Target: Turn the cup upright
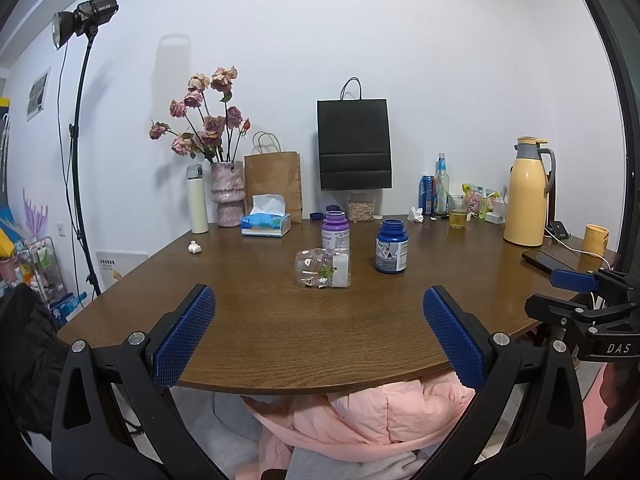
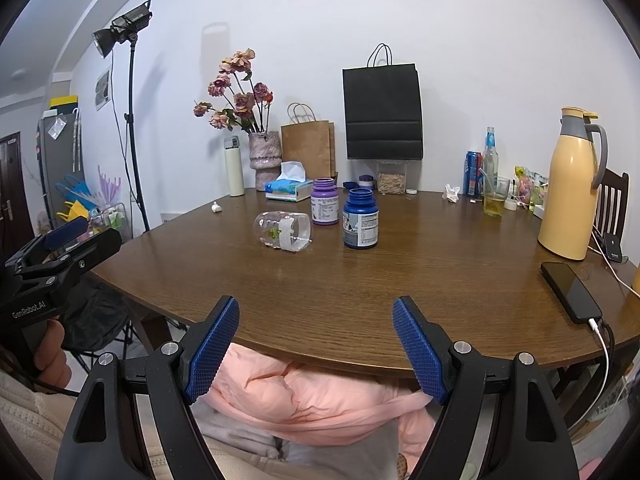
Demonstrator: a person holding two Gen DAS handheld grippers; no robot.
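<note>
A clear plastic cup with a white label and small green print lies on its side in the middle of the brown table. It also shows in the right wrist view. My left gripper is open and empty, held at the table's near edge, well short of the cup. My right gripper is open and empty, also at the near edge. Each gripper shows at the side of the other's view: the right one and the left one.
A purple bottle and a blue bottle stand just behind and right of the cup. A tissue box, vase, paper bags, yellow jug, glass of liquid and phone line the back and right.
</note>
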